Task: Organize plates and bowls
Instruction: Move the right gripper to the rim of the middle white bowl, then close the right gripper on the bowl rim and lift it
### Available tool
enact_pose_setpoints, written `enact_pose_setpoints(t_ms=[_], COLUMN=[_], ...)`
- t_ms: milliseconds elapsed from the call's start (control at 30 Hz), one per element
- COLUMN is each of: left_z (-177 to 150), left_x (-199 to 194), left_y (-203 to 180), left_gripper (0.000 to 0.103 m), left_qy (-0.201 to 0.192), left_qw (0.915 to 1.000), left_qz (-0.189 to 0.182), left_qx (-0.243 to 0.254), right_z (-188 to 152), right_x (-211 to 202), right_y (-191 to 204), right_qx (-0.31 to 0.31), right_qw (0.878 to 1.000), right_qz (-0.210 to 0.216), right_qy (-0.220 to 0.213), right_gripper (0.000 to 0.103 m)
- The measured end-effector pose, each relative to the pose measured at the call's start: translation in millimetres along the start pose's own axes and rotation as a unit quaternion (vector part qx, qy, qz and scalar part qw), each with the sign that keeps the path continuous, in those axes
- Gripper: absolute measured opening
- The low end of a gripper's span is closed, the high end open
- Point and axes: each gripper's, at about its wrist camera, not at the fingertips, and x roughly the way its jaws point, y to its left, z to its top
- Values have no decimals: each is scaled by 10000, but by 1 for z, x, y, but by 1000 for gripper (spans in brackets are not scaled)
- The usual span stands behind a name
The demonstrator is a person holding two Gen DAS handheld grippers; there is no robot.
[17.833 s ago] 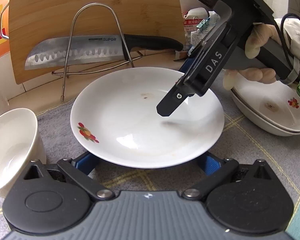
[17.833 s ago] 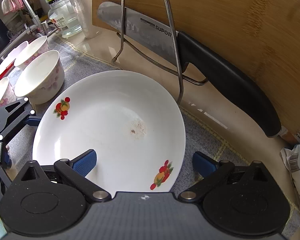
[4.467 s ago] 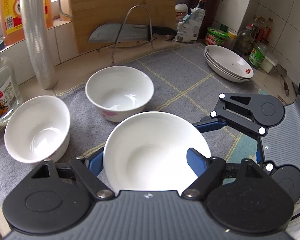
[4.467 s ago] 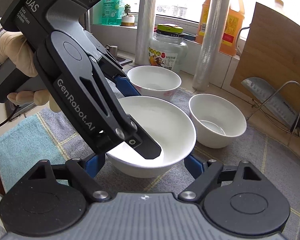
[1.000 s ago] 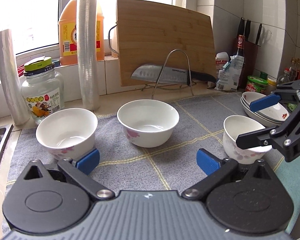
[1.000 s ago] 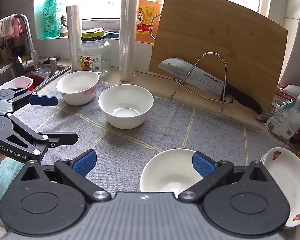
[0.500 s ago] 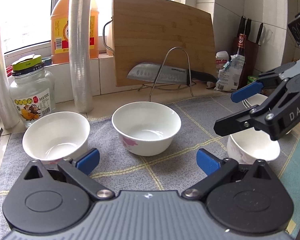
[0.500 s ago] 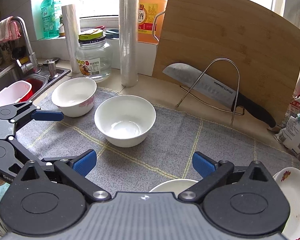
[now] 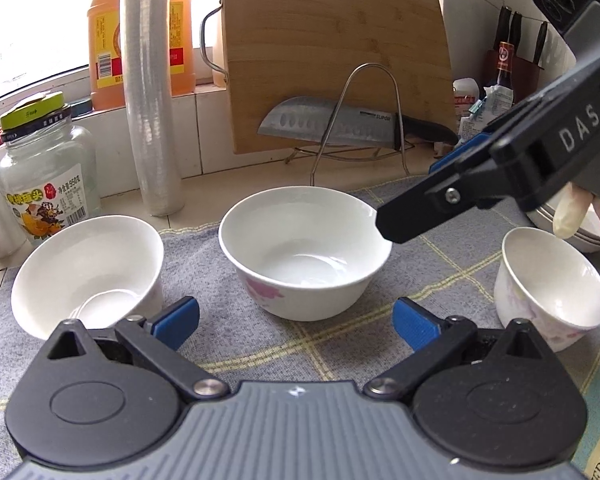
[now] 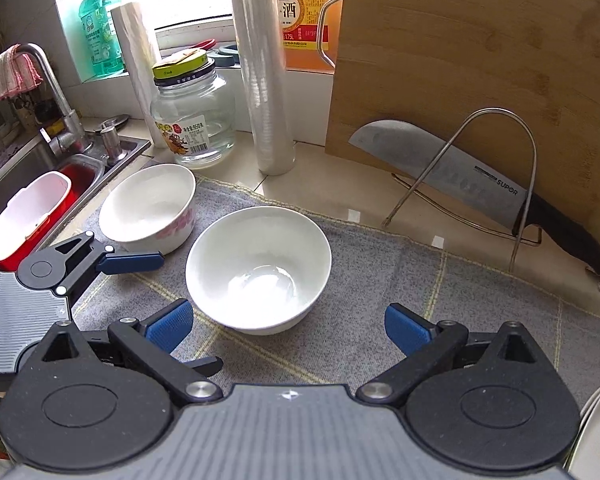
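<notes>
Three white bowls stand on a grey mat (image 9: 236,344). The middle bowl (image 9: 305,249) with a pink flower sits right in front of my left gripper (image 9: 296,322), which is open and empty. A second bowl (image 9: 85,272) is at the left, a smaller one (image 9: 550,286) at the right. My right gripper (image 10: 290,328) is open and empty, just short of the middle bowl (image 10: 259,268); one of its fingers (image 9: 432,212) reaches over that bowl's right rim. Stacked plates (image 9: 588,232) lie at the far right.
A bamboo cutting board (image 9: 332,56) leans at the back with a knife (image 9: 340,122) on a wire rack. A glass jar (image 9: 44,176), film rolls (image 9: 150,92) and an oil bottle (image 9: 108,40) line the back. The sink (image 10: 52,176) lies at the left.
Both grippers have moved in toward the middle bowl. The right gripper's finger now reaches that bowl's right rim. The small bowl stays where it was set down at the right.
</notes>
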Motion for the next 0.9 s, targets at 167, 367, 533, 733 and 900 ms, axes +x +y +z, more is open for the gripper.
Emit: enact_pose_setpoints(t_ms=[167, 367, 533, 733, 900], left_z=[2, 3, 4, 5, 6], left_x=[9, 15, 18, 22, 22], left_y=[-2, -4, -8, -9, -8], left_gripper=[101, 98, 93, 84, 84], left_qy=[14, -36, -95, -106, -128], left_qw=[10000, 10000, 9998, 9998, 9997], left_qz=[31, 51, 70, 63, 30], left_qx=[46, 61, 162, 180, 185], right_z=[14, 23, 26, 32, 36], right_x=[16, 29, 37, 47, 56], right_y=[-10, -15, -14, -9, -9], right_qx=[117, 183, 85, -41, -111], right_qw=[9996, 9987, 9983, 9980, 9977], right_qz=[200, 404, 504, 554, 561], right_qy=[164, 246, 275, 299, 368], right_gripper=[103, 103, 103, 91, 83])
